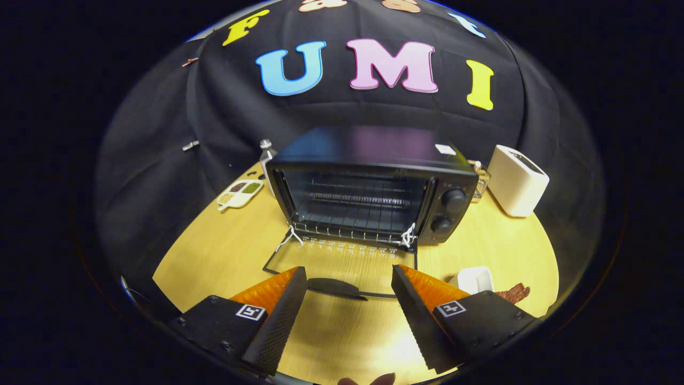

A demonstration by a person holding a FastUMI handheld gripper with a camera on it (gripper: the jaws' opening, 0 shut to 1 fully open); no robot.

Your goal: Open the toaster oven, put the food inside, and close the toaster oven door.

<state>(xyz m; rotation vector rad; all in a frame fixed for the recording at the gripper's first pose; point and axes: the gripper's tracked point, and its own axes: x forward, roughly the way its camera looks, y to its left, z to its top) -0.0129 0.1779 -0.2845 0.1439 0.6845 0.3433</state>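
A black toaster oven [374, 187] stands on the wooden table [230, 246] beyond my fingers. Its glass door [342, 267] lies folded down flat toward me, with the dark handle [336, 287] at its front edge, just ahead of my fingertips. The inside shows a wire rack [352, 200] with nothing on it. My gripper [350, 275] is open above the table with nothing between its fingers. A white dish [474, 279] and a piece of reddish-brown food [514, 293] lie just beyond my right finger.
A white toaster [517, 181] stands right of the oven, with a small glass jar [480, 179] between them. A divided dish with green and beige contents [239, 193] lies to the oven's left. A bottle top [265, 145] shows behind the oven's left corner.
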